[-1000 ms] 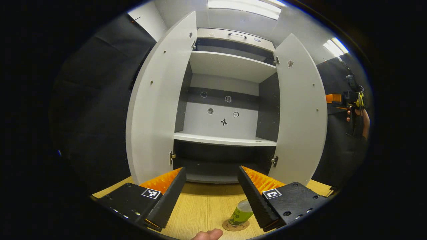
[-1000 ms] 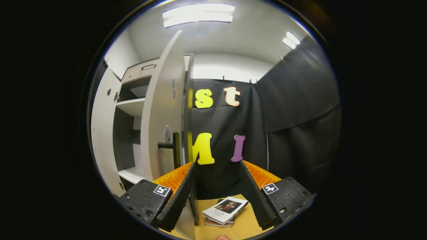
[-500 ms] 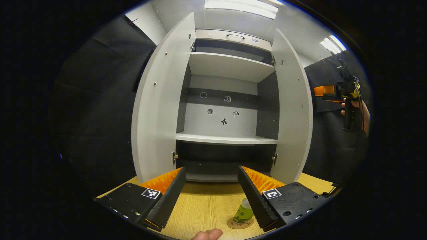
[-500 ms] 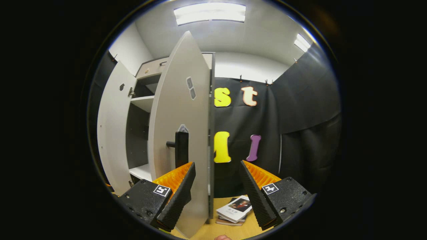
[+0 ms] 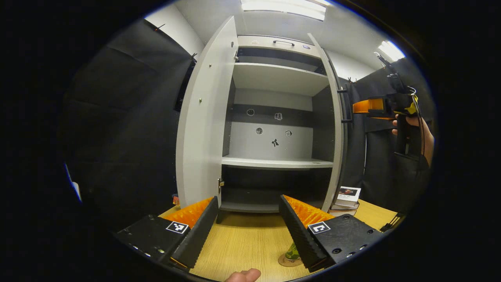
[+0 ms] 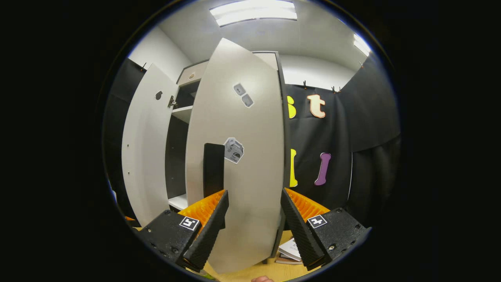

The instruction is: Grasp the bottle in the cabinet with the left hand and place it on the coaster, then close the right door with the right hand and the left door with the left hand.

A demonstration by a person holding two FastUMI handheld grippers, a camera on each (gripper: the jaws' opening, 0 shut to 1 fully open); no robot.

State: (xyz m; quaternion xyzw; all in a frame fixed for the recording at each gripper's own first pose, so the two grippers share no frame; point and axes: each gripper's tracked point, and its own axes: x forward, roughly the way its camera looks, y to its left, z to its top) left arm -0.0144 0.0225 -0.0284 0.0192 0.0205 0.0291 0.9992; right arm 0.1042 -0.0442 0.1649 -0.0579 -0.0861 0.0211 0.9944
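The left gripper (image 5: 247, 227) hangs spread and empty over the wooden table (image 5: 242, 243). Just beside its right finger, a small green-labelled bottle (image 5: 291, 252) stands on the round coaster (image 5: 287, 261). The right gripper (image 6: 254, 227), spread, faces the right door's (image 6: 250, 156) outer side near its black handle (image 6: 213, 170). The left door (image 5: 205, 117) stands wide open.

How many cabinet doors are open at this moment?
2. The left door stands wide open at the cabinet's left side; the right door is partly swung toward closing, seen edge-on in the left gripper view. No others visible.
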